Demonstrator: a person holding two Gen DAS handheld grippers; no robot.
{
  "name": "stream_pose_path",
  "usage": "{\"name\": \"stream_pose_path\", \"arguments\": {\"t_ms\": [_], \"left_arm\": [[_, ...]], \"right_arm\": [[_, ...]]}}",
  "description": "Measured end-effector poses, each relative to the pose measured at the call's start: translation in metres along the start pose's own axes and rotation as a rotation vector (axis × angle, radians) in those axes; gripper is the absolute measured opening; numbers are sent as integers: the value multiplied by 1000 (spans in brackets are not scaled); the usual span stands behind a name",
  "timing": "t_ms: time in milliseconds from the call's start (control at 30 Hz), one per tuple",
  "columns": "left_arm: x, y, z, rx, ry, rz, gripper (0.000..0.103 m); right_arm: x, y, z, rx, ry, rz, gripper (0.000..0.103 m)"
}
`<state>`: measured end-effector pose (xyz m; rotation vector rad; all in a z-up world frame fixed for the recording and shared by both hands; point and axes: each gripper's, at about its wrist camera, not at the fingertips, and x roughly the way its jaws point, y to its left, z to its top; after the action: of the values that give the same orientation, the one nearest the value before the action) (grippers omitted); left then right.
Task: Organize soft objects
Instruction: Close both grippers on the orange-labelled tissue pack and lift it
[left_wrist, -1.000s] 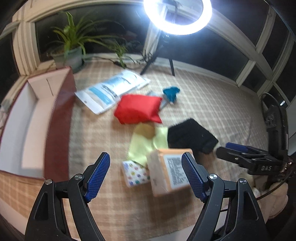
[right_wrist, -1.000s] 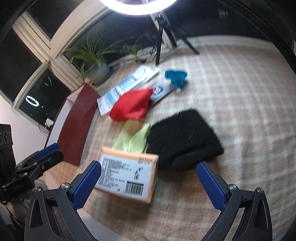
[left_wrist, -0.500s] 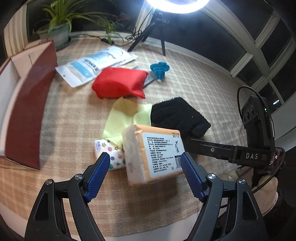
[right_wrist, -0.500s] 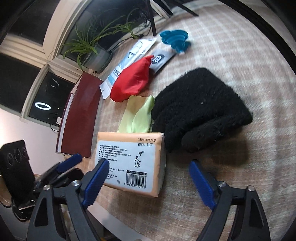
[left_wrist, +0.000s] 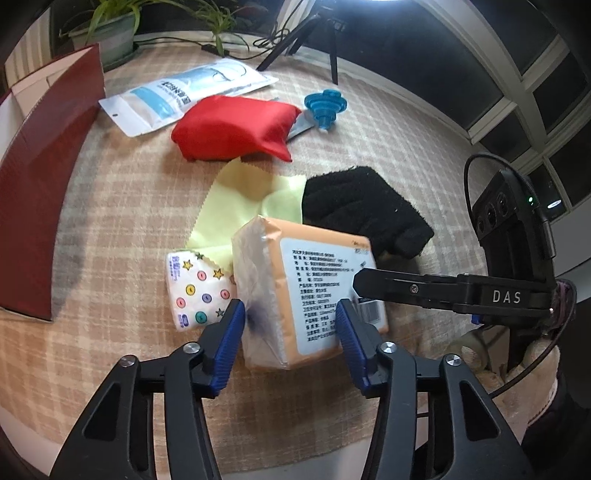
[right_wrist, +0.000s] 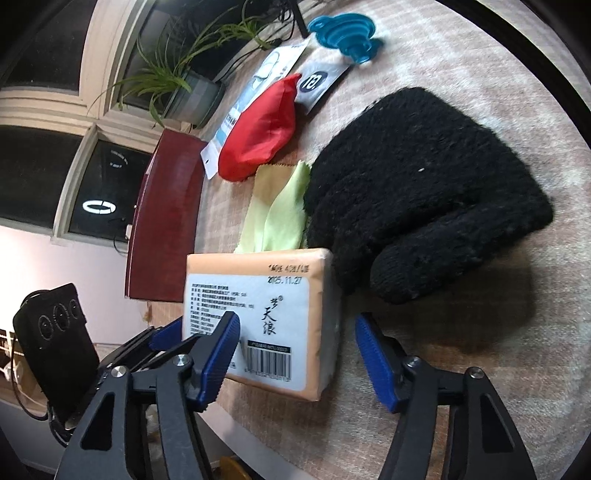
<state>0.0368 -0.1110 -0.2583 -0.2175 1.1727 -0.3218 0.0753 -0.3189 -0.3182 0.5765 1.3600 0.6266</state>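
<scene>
An orange tissue pack (left_wrist: 314, 288) (right_wrist: 258, 314) lies near the front edge of the checked tablecloth. My left gripper (left_wrist: 291, 332) straddles its near corner from above. Its jaws are closing and the blue pads sit right beside the pack, with no visible squeeze. My right gripper (right_wrist: 295, 350) comes at the same pack from the other side, jaws also closing. One pad overlaps the label and a gap remains at the other pad. Close by are a small star-printed tissue pack (left_wrist: 195, 291), a yellow cloth (left_wrist: 240, 199), a black knit glove (left_wrist: 358, 206) and a red pouch (left_wrist: 232, 125).
A dark red open box (left_wrist: 44, 147) stands along the left side of the table. Behind the red pouch lie a blue-and-white mask packet (left_wrist: 177, 96) and a blue funnel (left_wrist: 325, 107). A potted plant (left_wrist: 107, 33) and tripod legs stand at the back. The table's front edge is just below the grippers.
Both grippers have come down toward the orange tissue pack and their jaws have narrowed around it. The pack now fills the space between the pads.
</scene>
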Motion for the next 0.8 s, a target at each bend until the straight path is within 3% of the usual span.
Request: {"name": "stream_pose_path", "arguments": {"t_ms": [100, 300, 567, 800], "left_arm": [[4, 1, -3, -15, 3, 1, 48], [2, -2, -6, -13, -13, 13, 47], [-13, -8, -9, 19, -39, -18, 47], [-51, -2, -3, 54, -107, -49, 47]], "right_arm": [[6, -1, 0, -1, 27, 27, 51], [8, 6, 0, -30, 29, 24, 50], [-7, 19, -9, -21, -19, 16, 50], [-25, 60, -12, -63, -87, 10, 50]]}}
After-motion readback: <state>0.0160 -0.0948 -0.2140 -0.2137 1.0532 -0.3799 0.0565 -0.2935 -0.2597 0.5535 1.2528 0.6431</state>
